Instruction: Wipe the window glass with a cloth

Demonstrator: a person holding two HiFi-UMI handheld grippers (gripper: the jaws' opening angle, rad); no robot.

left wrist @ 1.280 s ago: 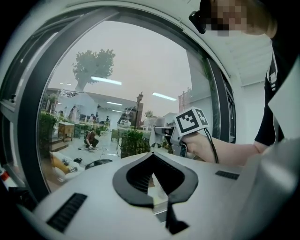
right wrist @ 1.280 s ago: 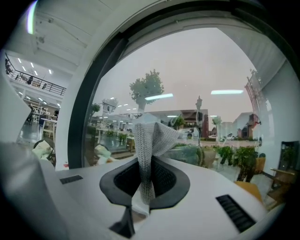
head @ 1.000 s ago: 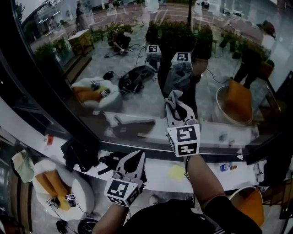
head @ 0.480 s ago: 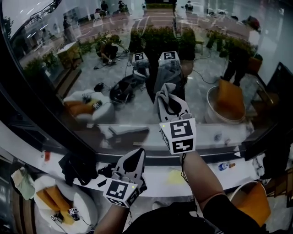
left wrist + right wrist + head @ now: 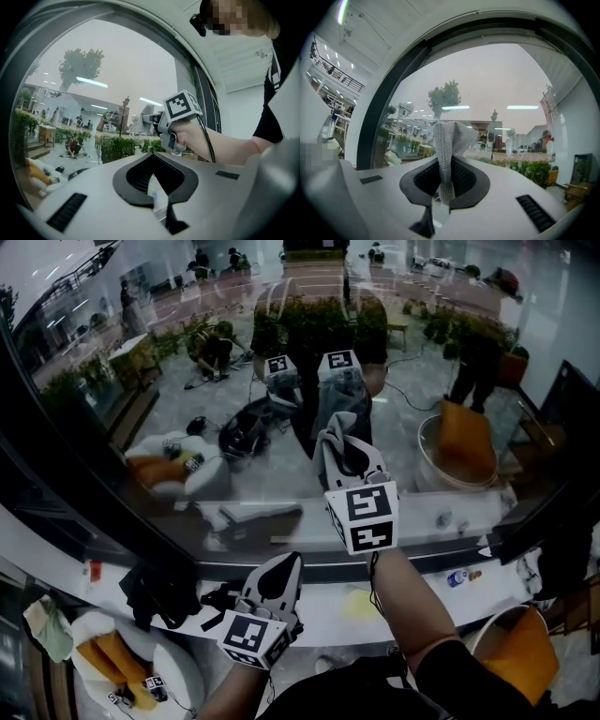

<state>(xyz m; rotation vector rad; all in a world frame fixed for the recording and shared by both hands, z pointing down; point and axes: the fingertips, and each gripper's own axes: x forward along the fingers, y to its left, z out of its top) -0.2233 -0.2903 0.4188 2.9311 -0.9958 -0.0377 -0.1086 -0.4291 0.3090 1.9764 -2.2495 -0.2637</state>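
The window glass [image 5: 178,371] fills the upper head view and mirrors the room. My right gripper [image 5: 345,457] is raised at the pane, shut on a grey knitted cloth [image 5: 328,439] that sticks out past the jaw tips, at or close to the glass. In the right gripper view the cloth [image 5: 449,136] hangs bunched between the jaws of the right gripper [image 5: 443,161]. My left gripper [image 5: 289,568] is lower, over the sill, jaws together and empty. In the left gripper view the left gripper [image 5: 153,158] points at the glass [image 5: 84,112], with the right gripper's marker cube [image 5: 182,107] ahead.
A dark curved window frame [image 5: 66,484] runs down the left and along the bottom of the pane. Below it the white sill [image 5: 314,601] carries a dark bundle [image 5: 161,589], a yellow scrap [image 5: 360,602] and a small bottle [image 5: 458,579]. Reflected marker cubes [image 5: 339,362] show in the glass.
The right gripper with the cloth has slid left and slightly up across the glass. The left gripper has stayed low near the sill, hardly moving.
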